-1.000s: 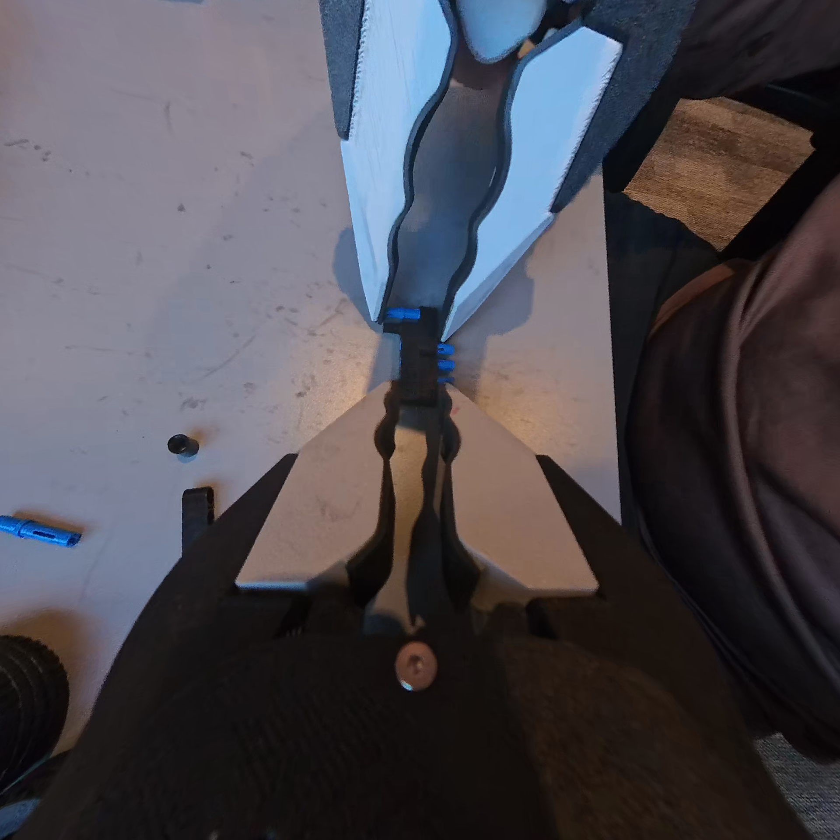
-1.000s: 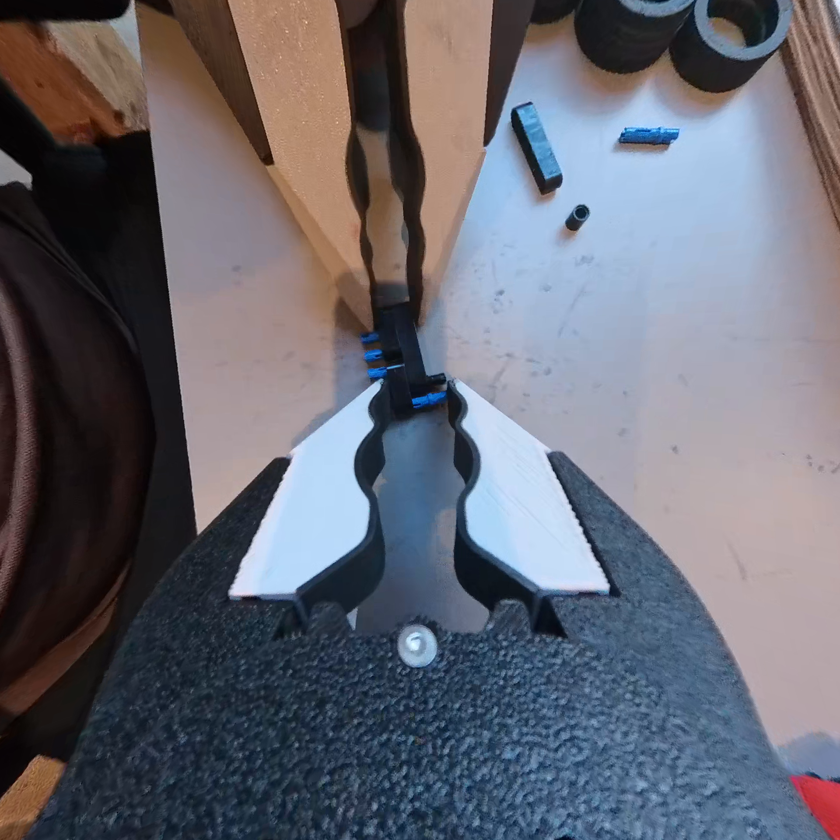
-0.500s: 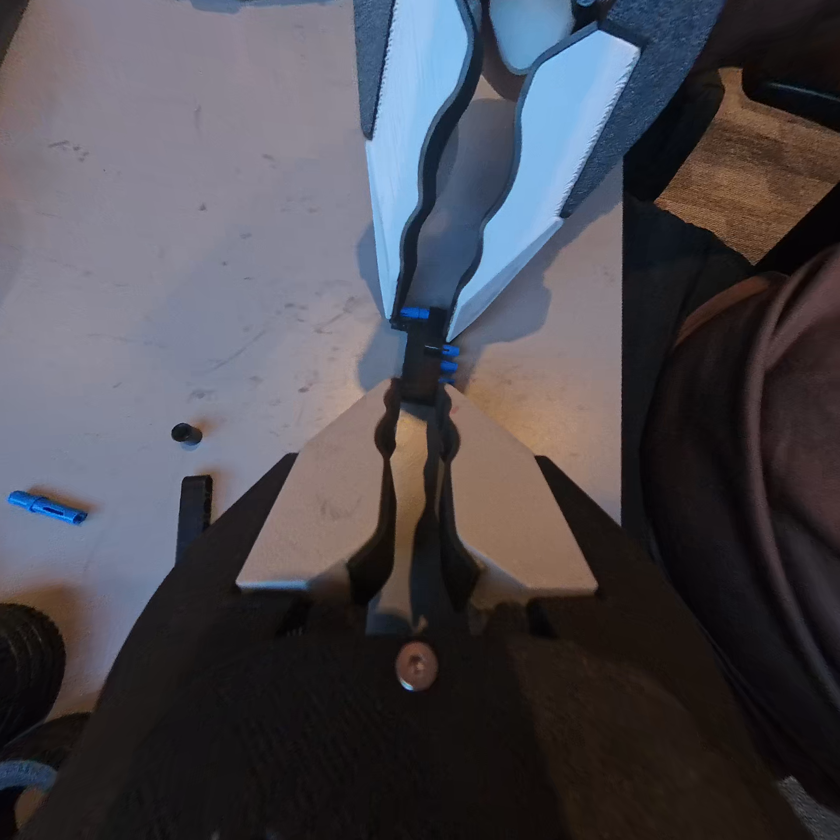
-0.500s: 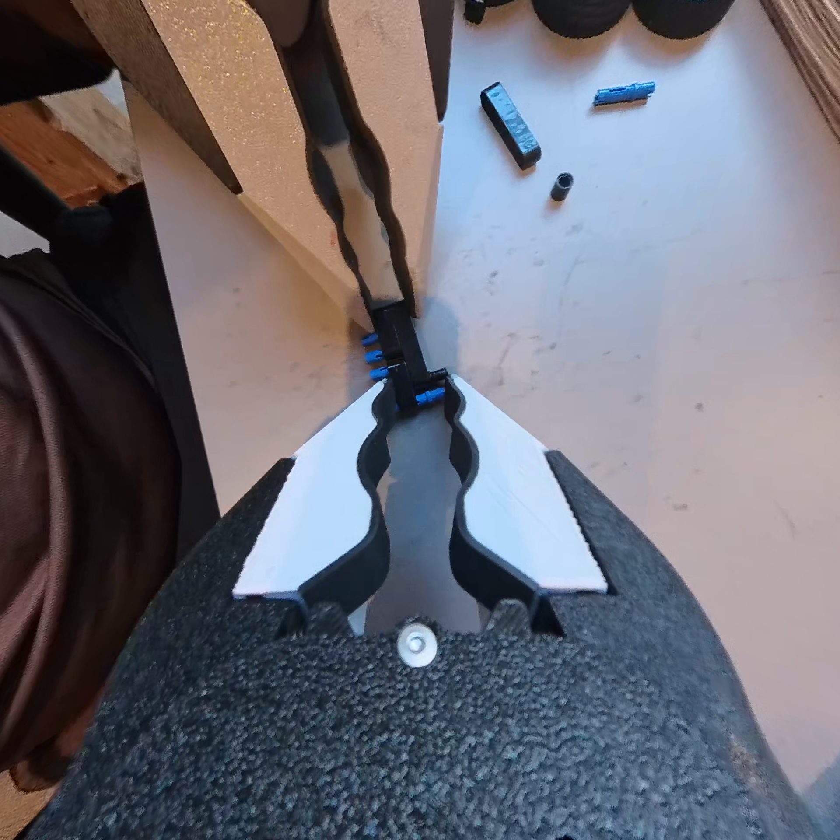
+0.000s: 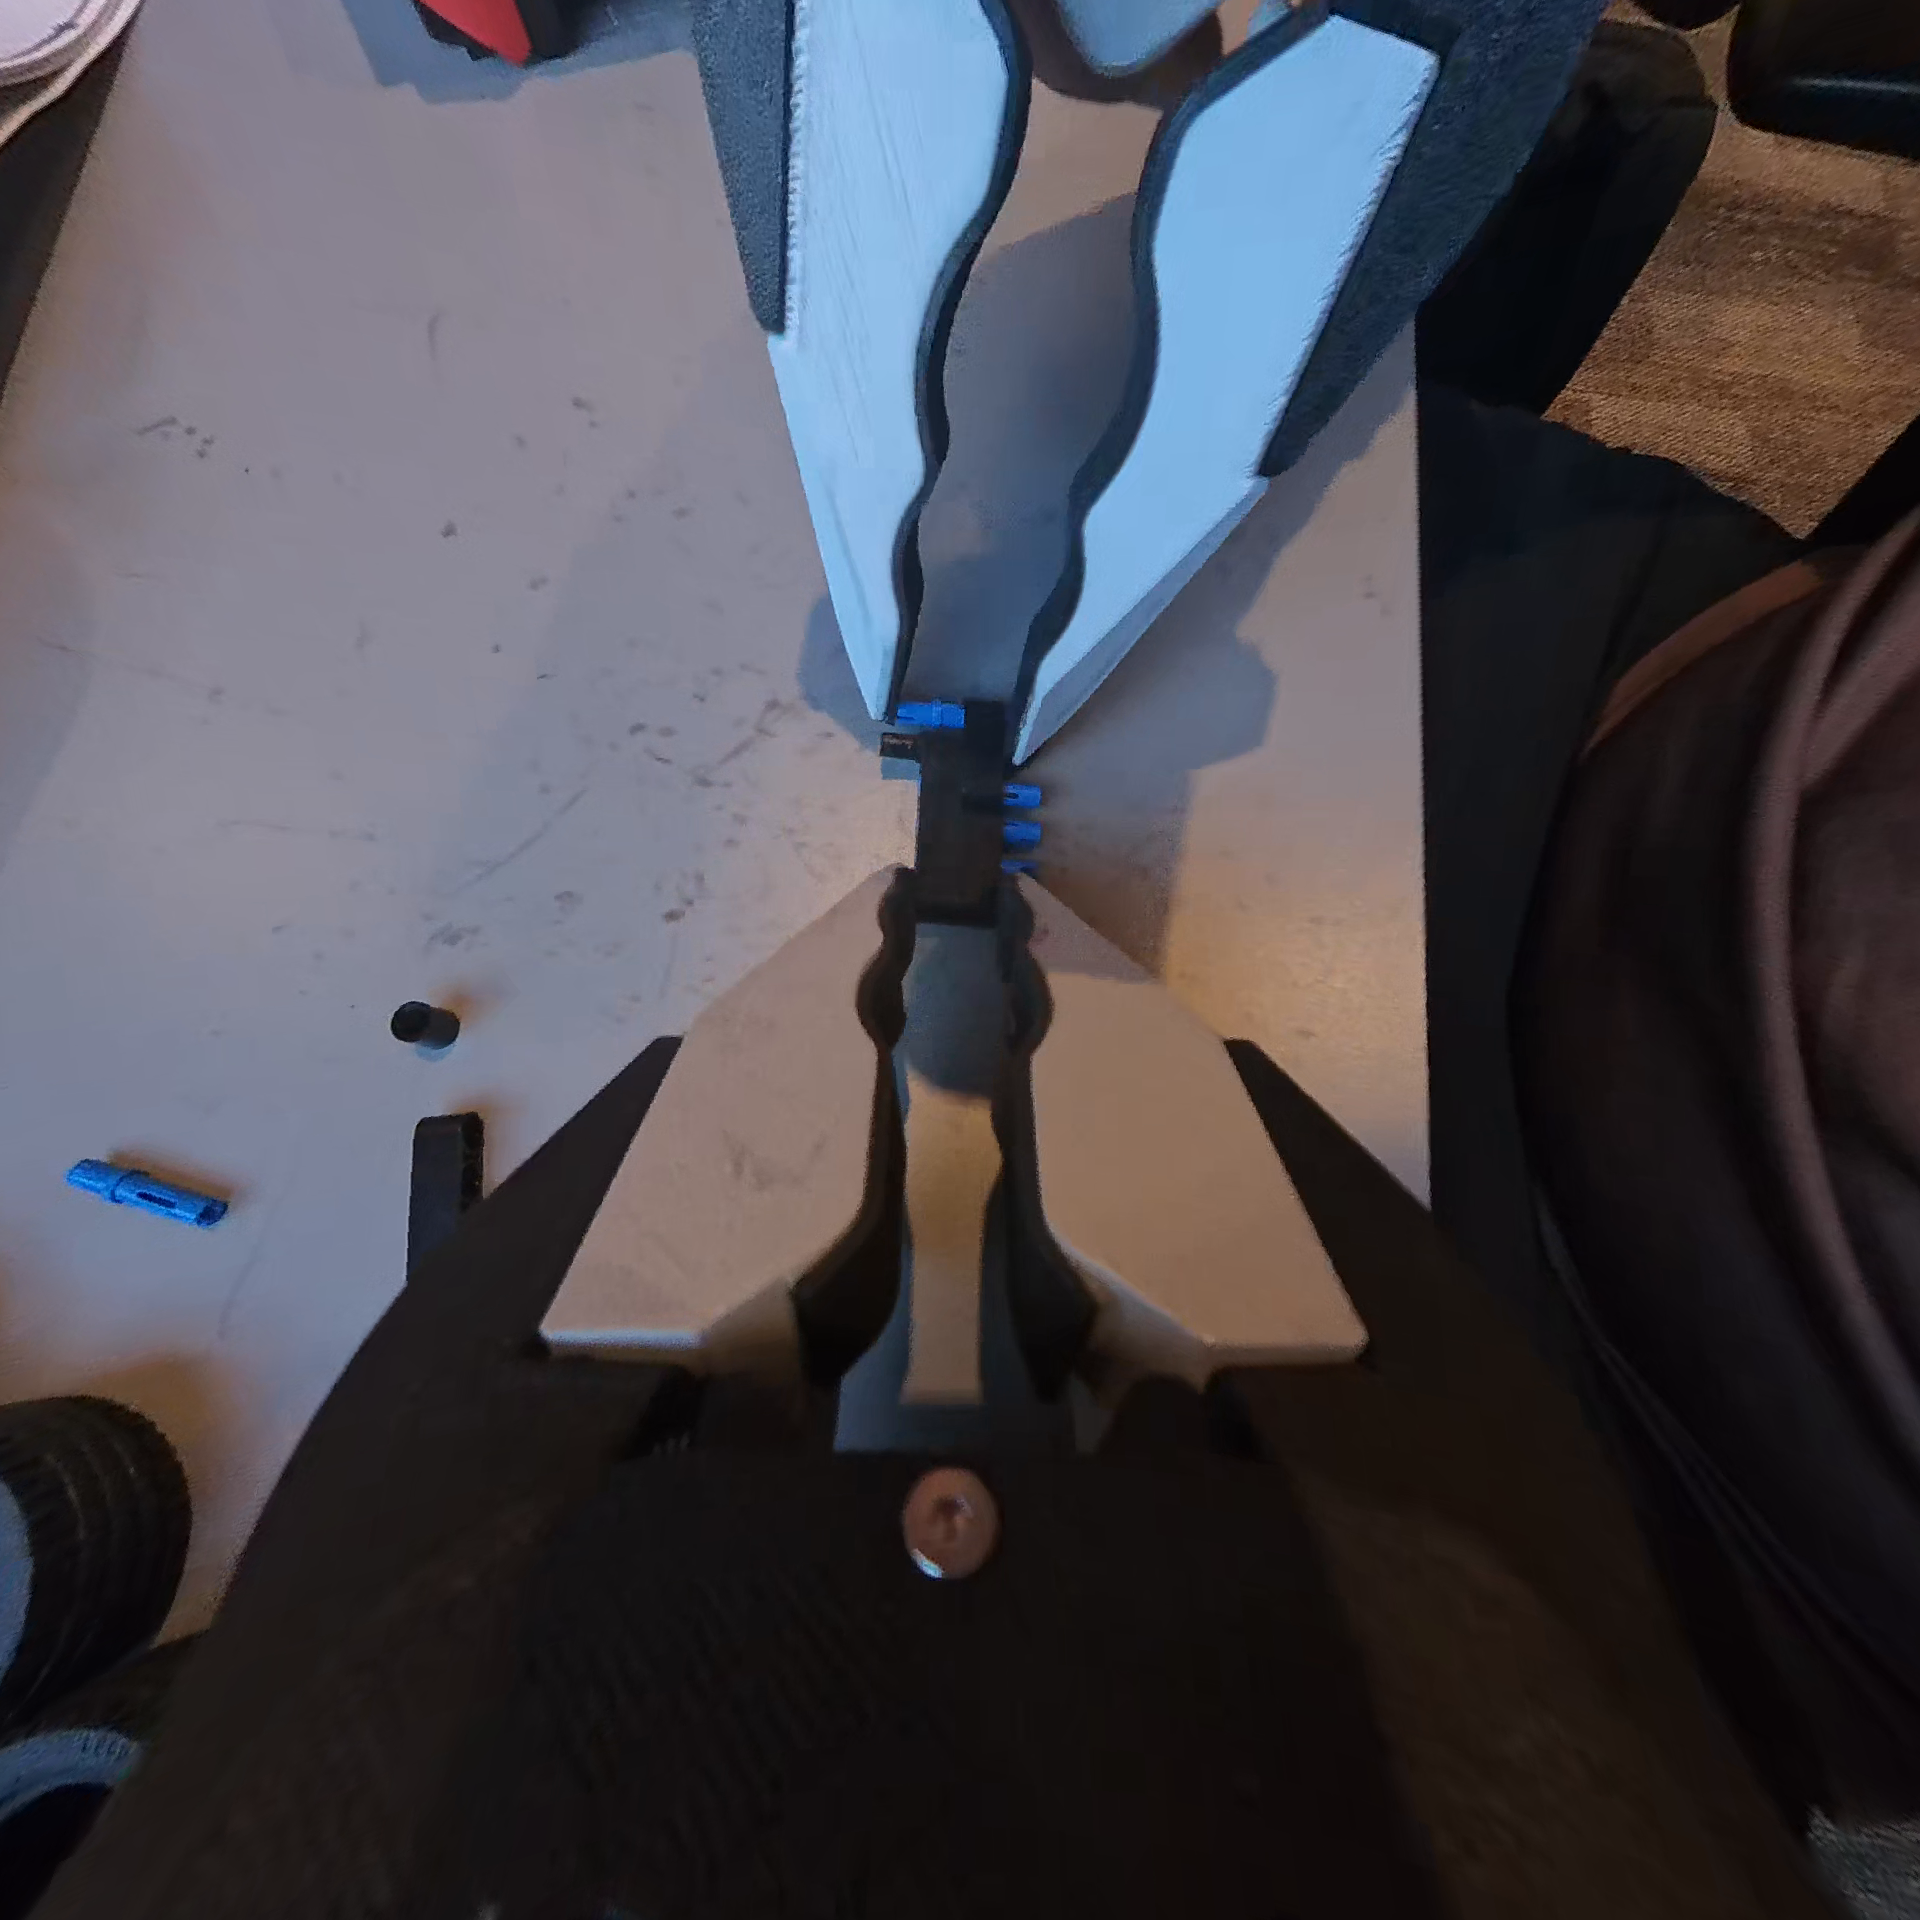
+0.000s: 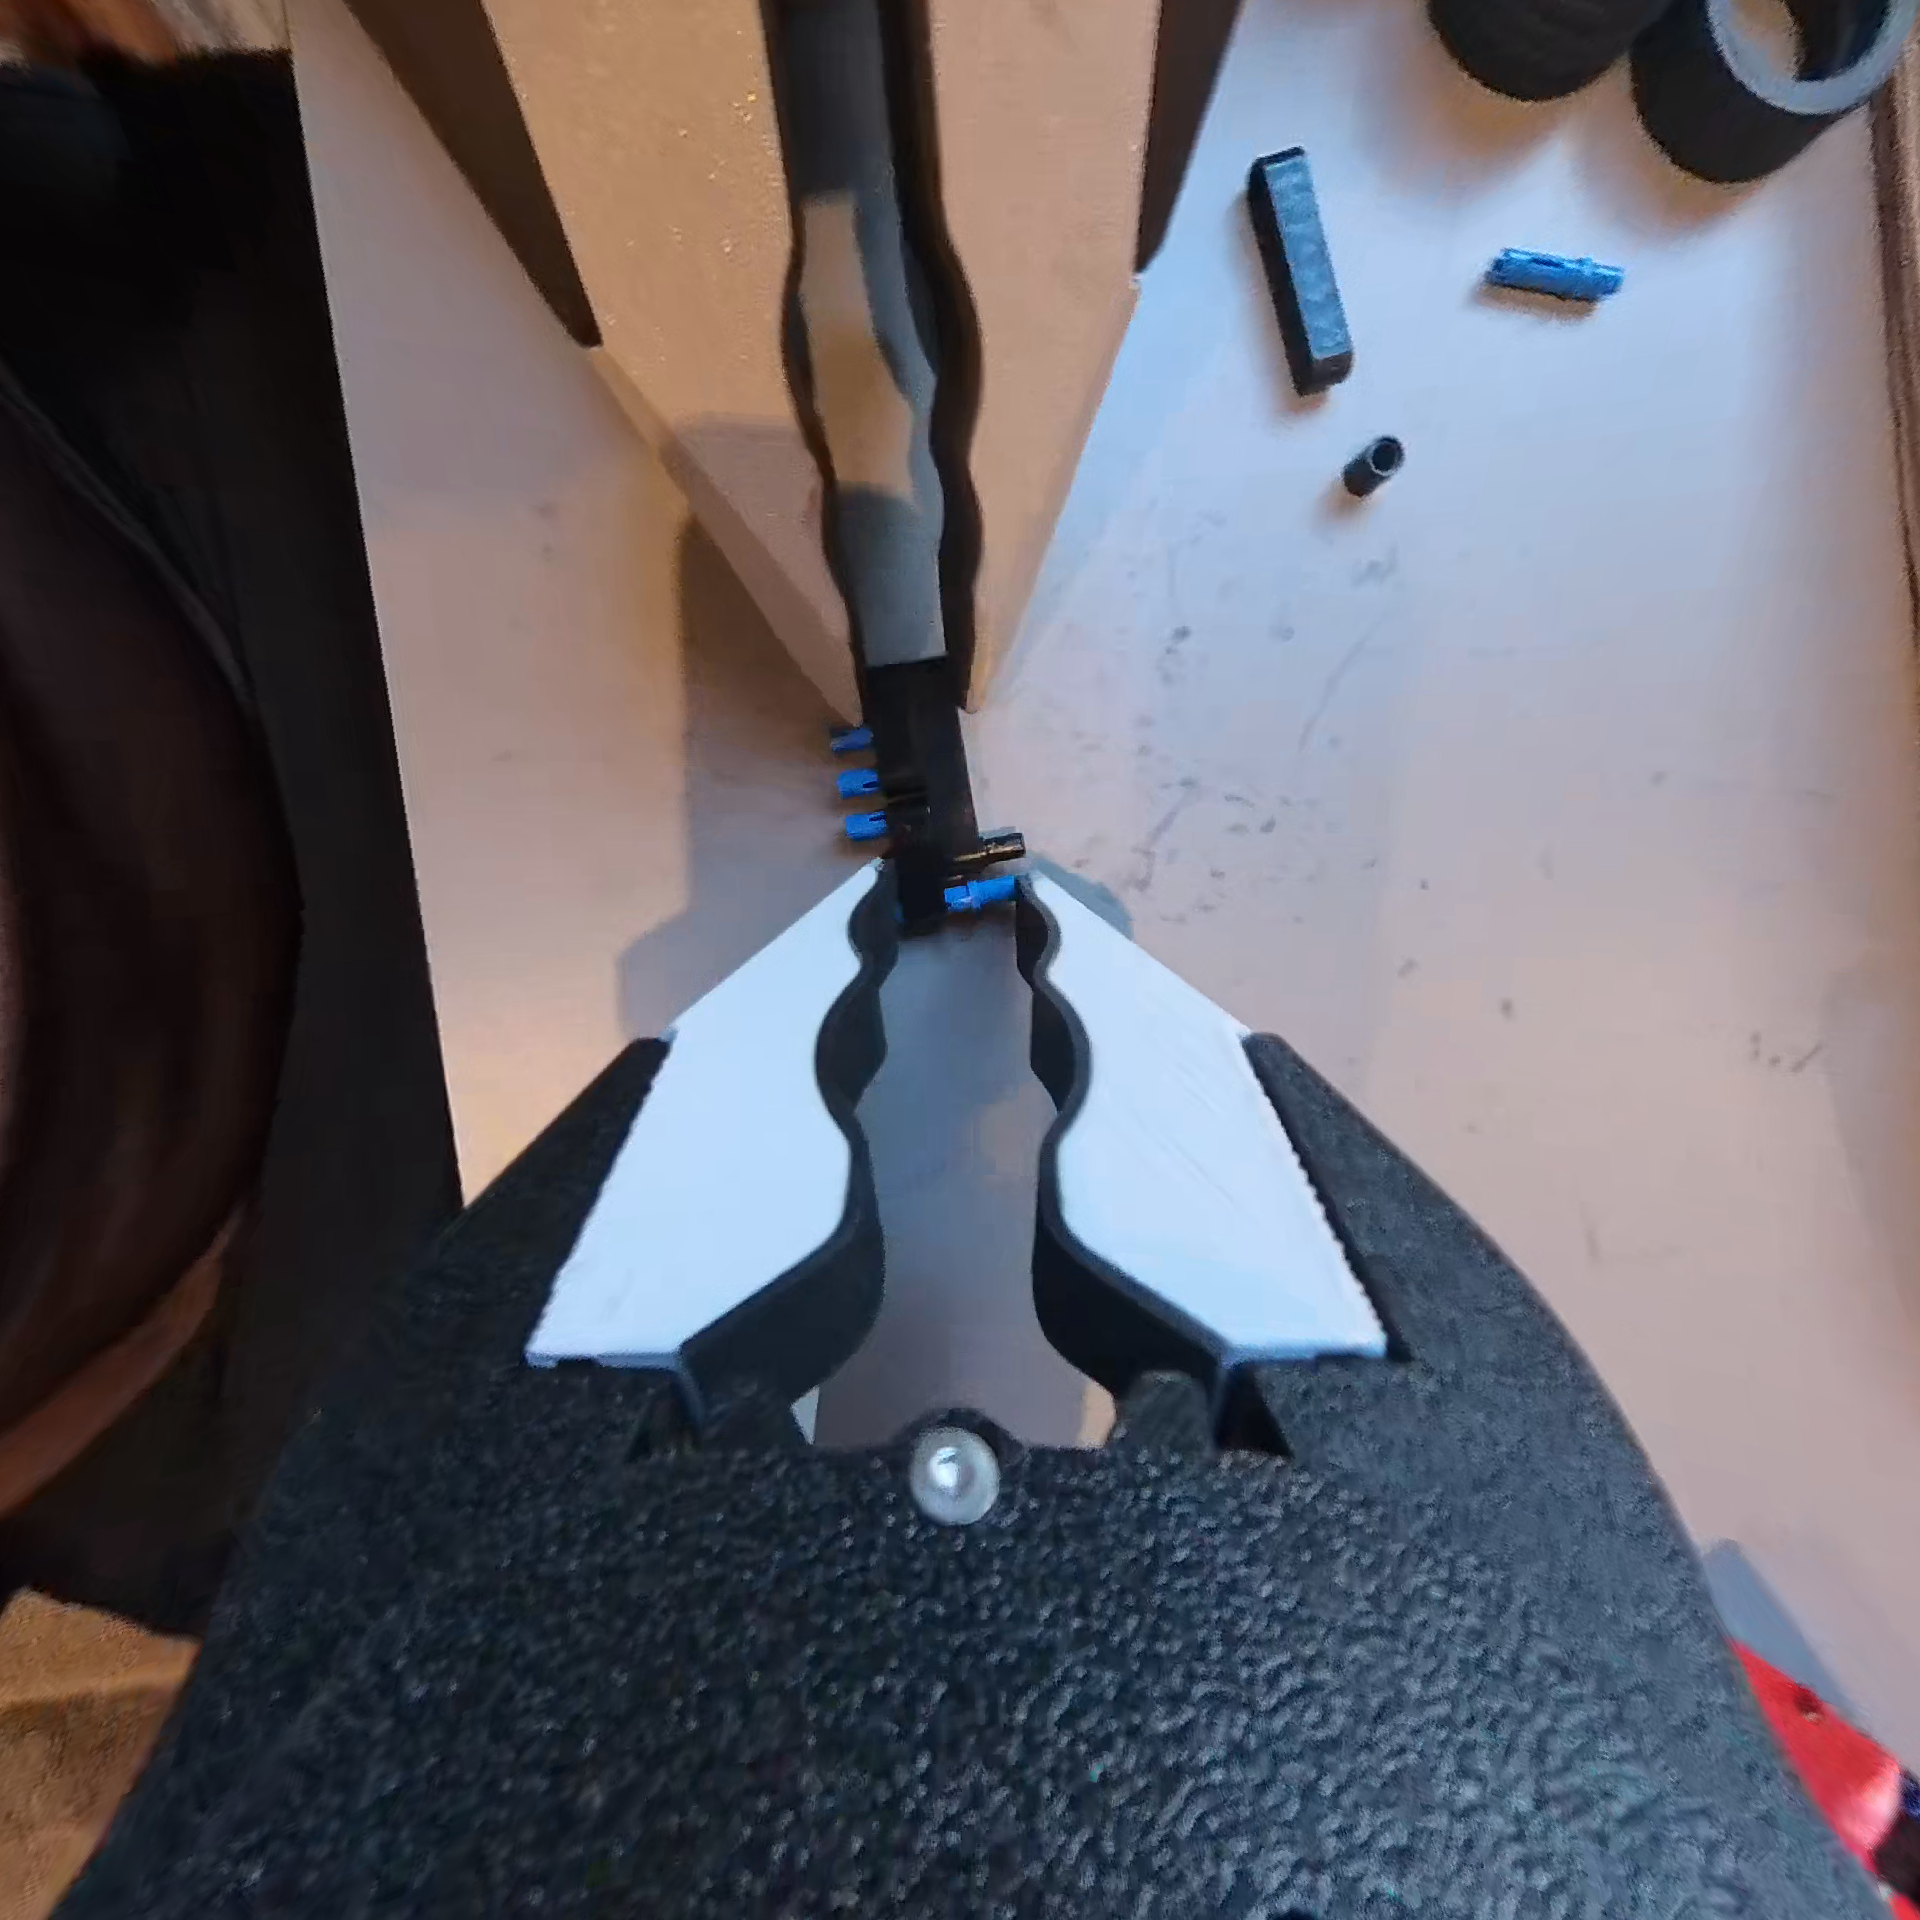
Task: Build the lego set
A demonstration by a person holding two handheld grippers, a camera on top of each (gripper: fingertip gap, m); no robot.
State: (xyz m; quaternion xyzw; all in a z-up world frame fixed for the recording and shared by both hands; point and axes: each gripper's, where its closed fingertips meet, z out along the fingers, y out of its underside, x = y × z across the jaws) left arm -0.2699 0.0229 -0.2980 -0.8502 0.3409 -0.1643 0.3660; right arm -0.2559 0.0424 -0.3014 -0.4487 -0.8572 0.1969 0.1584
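1. Left tongs [image 5: 958, 906] clamped on near end of the black beam [image 5: 961, 821], held above the bench [image 5: 312, 520]
2. Right tongs [image 6: 951, 902] close around the opposite end's blue pin [image 6: 979, 894]; beam's long axis runs tongs to tongs

Scuffed matt table [image 5: 416, 520]; grainy black plastic right gripper [image 6: 951, 899] body.

Your two wrist cameras face each other, each looking steeply down along its own fingers at the table [image 5: 312, 520]. Both sit close, and both catch the black beam [image 5: 956, 821] [image 6: 920, 769] pinched between them and the loose blue pin [image 5: 145, 1195] [image 6: 1553, 275].
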